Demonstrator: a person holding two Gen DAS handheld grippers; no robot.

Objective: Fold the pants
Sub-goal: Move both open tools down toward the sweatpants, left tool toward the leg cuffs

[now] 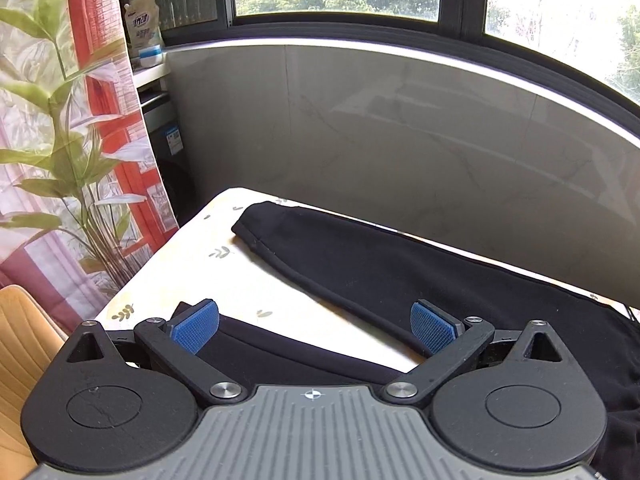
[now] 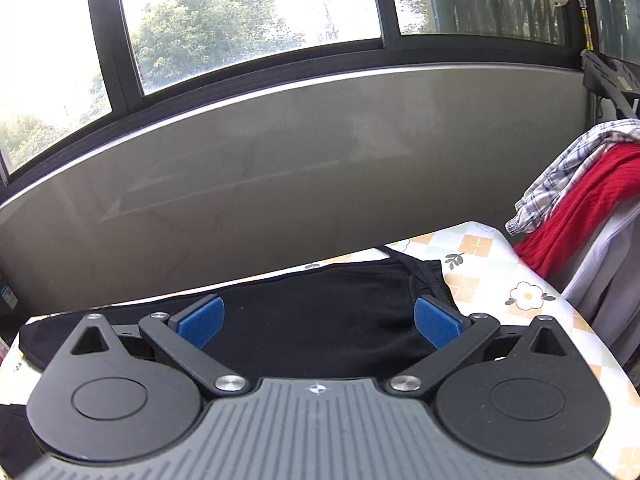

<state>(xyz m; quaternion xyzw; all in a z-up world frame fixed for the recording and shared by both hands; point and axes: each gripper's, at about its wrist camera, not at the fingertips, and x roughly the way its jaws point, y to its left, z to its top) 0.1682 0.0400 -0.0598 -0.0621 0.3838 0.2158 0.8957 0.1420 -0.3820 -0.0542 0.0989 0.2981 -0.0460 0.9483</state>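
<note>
Black pants [image 1: 380, 268] lie spread flat on a table with a pale floral cloth [image 1: 192, 264]. In the left wrist view the two legs split apart, the far leg's cuff [image 1: 246, 222] pointing left and the near leg passing under my left gripper [image 1: 314, 326]. That gripper is open, hovering above the near leg and the gap between the legs, its blue pads [image 1: 194, 330] empty. In the right wrist view the waistband end of the pants [image 2: 320, 316] with a drawstring [image 2: 412, 270] lies under my right gripper [image 2: 318, 322], which is open and holds nothing.
A grey wall panel [image 1: 400, 140] under dark-framed windows runs right behind the table. A leaf-patterned curtain [image 1: 72, 120] and a tan chair [image 1: 20, 340] stand at the left. Piled clothes, red and plaid [image 2: 580, 184], hang off the table's right end [image 2: 520, 292].
</note>
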